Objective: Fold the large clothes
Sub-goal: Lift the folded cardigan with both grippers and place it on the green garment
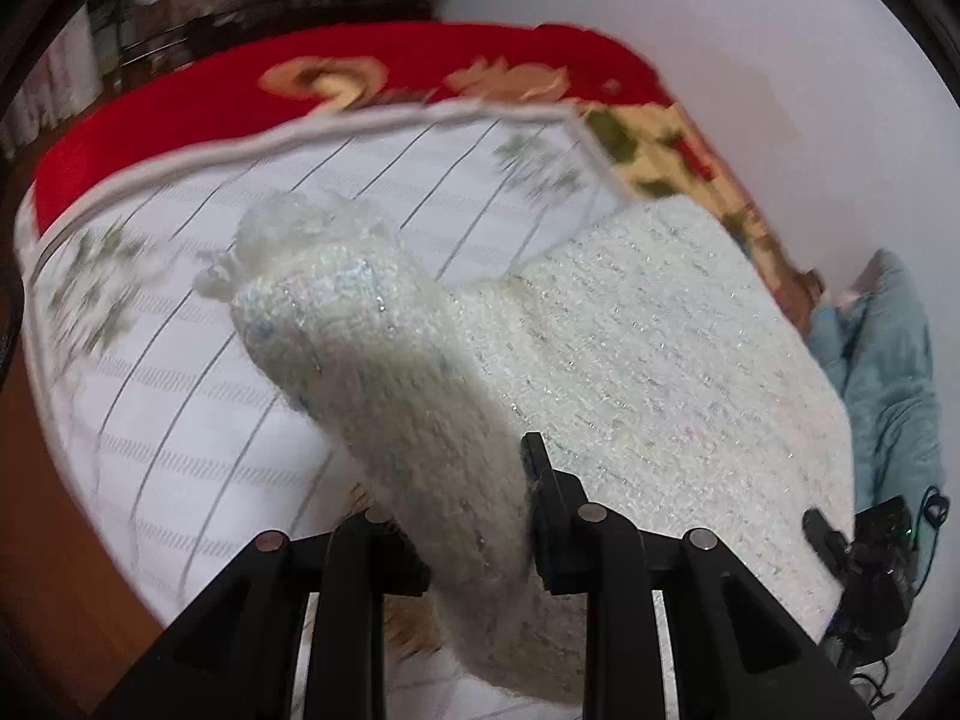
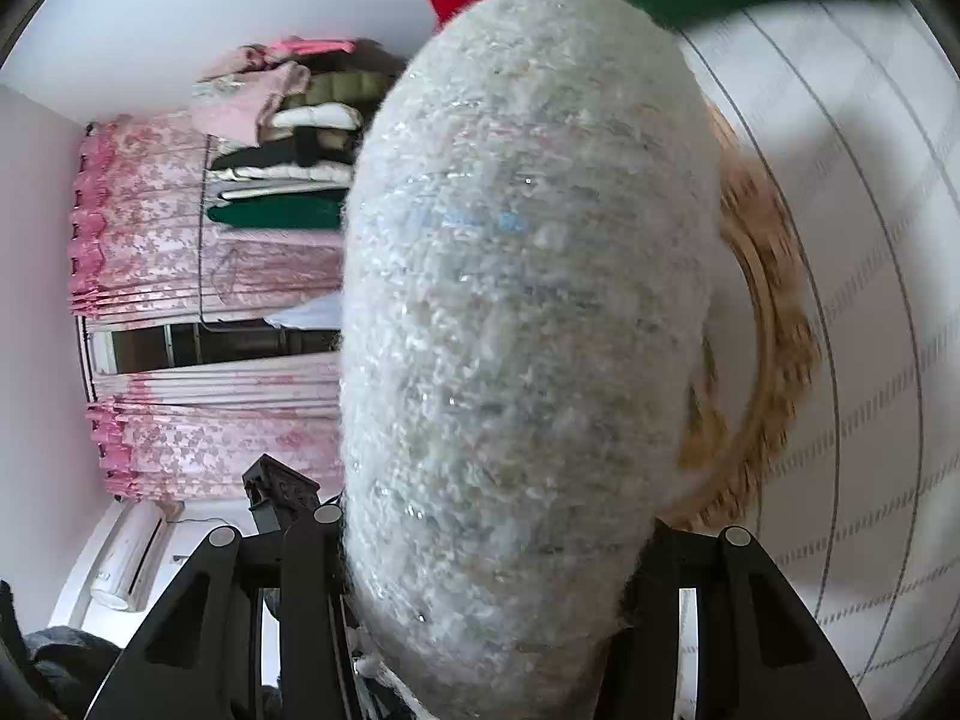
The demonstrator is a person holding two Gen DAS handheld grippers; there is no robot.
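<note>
Fluffy white knit garment (image 1: pixel 630 360): one, spread near and right on bed, one fold lifted.
Grippers: two, left gripper (image 1: pixel 474 516) and right gripper (image 2: pixel 480 564), each clamped on white knit.
White striped bedcover (image 1: pixel 180 420): one, green flower motifs on it: two, left and far right.
Red floral blanket (image 1: pixel 210 96): one, far.
Light blue cloth (image 1: pixel 888 372): one, far right.
Pink curtains (image 2: pixel 180 240): two panels, left.
Stack of folded clothes (image 2: pixel 288 150): one, far left.
</note>
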